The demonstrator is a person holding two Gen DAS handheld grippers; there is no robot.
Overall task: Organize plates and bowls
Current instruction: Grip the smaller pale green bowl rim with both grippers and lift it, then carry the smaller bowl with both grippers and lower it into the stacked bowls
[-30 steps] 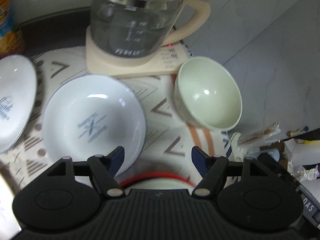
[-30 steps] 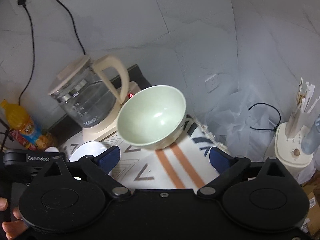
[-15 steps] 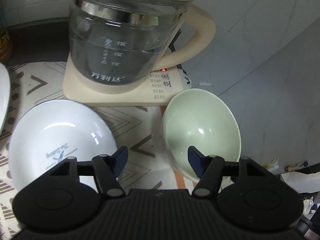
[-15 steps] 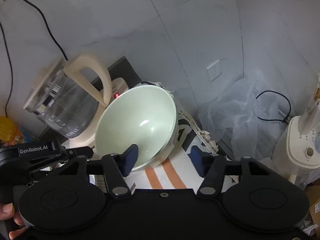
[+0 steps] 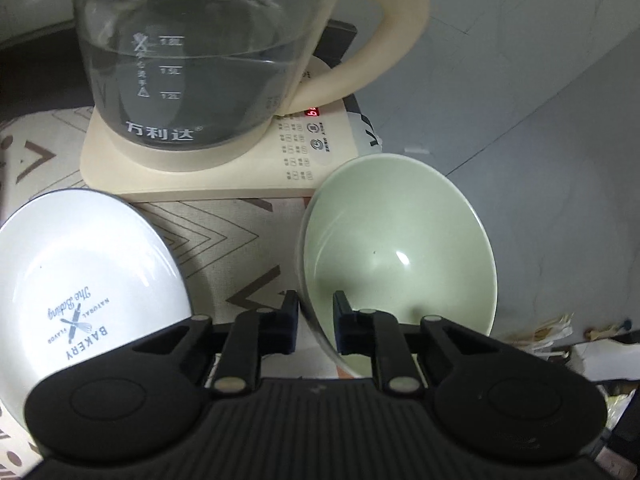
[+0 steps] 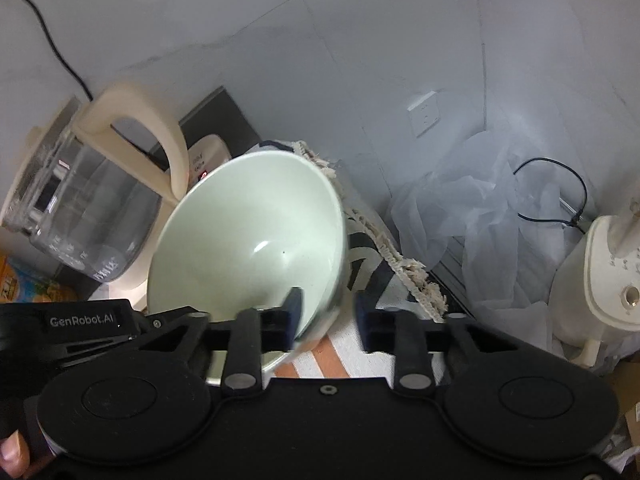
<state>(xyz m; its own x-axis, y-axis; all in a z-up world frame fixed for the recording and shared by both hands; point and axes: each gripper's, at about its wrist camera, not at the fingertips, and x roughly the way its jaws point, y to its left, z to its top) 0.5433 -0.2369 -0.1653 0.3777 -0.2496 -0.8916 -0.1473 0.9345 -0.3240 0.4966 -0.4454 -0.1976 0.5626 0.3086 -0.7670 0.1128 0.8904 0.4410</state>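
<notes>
The pale green bowl (image 5: 400, 248) sits tilted on the patterned cloth (image 5: 240, 232) that covers the bench, its near rim caught from two sides. In the left wrist view the left claw (image 5: 316, 312) straddles the bowl's left rim, one finger outside the wall and the other inside the bowl; its jaws are narrow and closing, with the rim between them, and the pads appear to press on it. In the right wrist view the right claw (image 6: 326, 312) straddles the bowl's (image 6: 248, 236) right rim, the left finger inside the bowl and the right finger outside; its jaws are closing too, but a gap shows between the outer finger and the blurred wall, so it does not grip yet. Just behind the bowl stands a glass kettle (image 5: 192, 72) with a cream handle on its cream base (image 5: 224, 176), a red display lit near the handle. To the left of the bowl, apart from it, lies a white plate (image 5: 80, 280) printed with "BAKERY". At the right, off the cloth's fringed edge, lie crumpled clear plastic (image 6: 472, 240) and a white appliance (image 6: 600, 280).
</notes>
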